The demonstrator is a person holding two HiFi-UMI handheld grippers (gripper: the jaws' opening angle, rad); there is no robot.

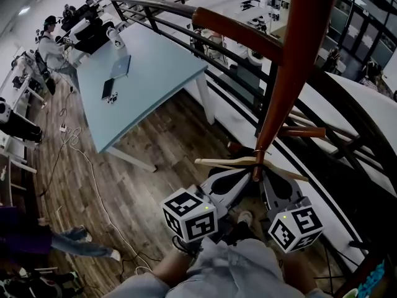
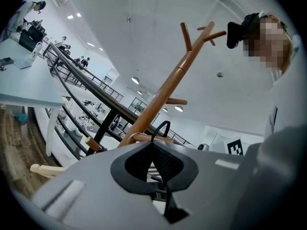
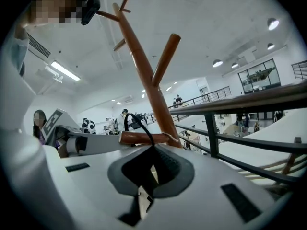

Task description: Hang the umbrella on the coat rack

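The wooden coat rack (image 1: pixel 291 61) rises steeply toward the head camera, and its pole (image 2: pixel 165 87) (image 3: pixel 144 66) also shows in both gripper views. Low on the pole, both grippers meet at a short brown peg (image 2: pixel 144 138) (image 3: pixel 144 138). A black strap loop (image 2: pixel 162 127) (image 3: pixel 132 123) of the umbrella arches over that peg. My left gripper (image 2: pixel 152 143) (image 1: pixel 248 177) is shut on one side of the loop. My right gripper (image 3: pixel 153 148) (image 1: pixel 263 179) is shut on the other. The rest of the umbrella is hidden below the grippers.
A dark metal railing (image 1: pixel 248 73) runs right behind the rack, with a drop beyond it. A pale blue table (image 1: pixel 142 85) carrying a laptop (image 1: pixel 120 67) stands to the left. Cables (image 1: pixel 80 166) lie on the wooden floor. People stand at the far left (image 1: pixel 53 48).
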